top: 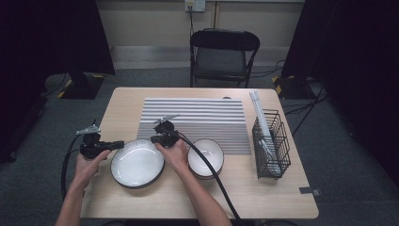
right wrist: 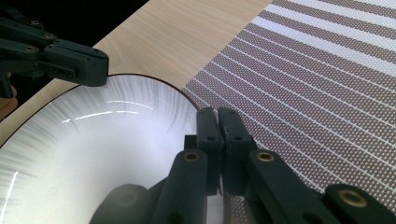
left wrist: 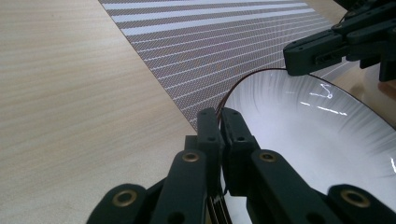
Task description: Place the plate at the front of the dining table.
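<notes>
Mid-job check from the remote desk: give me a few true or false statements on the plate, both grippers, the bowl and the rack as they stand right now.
1. Both grippers are clamped on the rim of the plate. True: the left gripper and the right gripper each pinch its edge, on opposite sides.
2. The bowl sits on the plate. False: it stands on the table beside it, on the right in the high view.
3. The wire rack is at the table's right end. True.
4. The plate lies in the middle of the striped mat. False: it lies at the mat's near left corner.
</notes>
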`<state>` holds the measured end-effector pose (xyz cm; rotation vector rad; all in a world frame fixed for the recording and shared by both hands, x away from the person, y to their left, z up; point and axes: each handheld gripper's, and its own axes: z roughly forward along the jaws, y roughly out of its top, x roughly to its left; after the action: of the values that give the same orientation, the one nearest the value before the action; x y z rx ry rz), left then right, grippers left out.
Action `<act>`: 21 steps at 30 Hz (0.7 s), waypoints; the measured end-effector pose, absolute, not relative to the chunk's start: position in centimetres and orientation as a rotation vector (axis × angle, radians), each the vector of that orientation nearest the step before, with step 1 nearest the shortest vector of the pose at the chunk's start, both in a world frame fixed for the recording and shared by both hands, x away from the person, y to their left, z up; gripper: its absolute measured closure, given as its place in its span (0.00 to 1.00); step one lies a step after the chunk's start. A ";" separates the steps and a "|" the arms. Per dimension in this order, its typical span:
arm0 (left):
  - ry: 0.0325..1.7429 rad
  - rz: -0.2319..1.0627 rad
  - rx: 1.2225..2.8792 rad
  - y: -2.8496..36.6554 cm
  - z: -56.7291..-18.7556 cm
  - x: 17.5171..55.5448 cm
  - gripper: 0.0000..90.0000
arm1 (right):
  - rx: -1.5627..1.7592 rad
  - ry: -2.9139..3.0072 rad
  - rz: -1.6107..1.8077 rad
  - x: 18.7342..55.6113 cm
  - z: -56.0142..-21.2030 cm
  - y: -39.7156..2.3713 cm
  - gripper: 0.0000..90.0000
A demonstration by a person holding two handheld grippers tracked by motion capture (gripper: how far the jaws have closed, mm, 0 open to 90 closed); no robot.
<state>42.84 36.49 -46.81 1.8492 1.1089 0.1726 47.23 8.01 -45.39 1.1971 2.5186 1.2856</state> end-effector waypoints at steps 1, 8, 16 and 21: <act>1.107 0.176 1.856 36.4 -46.8 42.8 0.97 | 1.196 2.515 1.290 47.2 -45.4 8.0 0.99; 1.122 0.180 1.861 36.4 -46.6 42.9 0.98 | 1.209 2.515 1.315 47.3 -45.6 7.8 0.99; 1.137 0.161 1.824 36.7 -46.7 42.9 0.97 | 1.229 2.533 1.317 47.3 -45.9 7.8 0.98; 1.139 0.151 1.829 36.4 -46.9 42.9 0.94 | 1.242 2.521 1.323 47.2 -45.9 7.8 0.98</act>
<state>42.91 36.43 -46.90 1.8292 1.1392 0.1511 47.23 7.84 -45.95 1.2416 2.5209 1.3226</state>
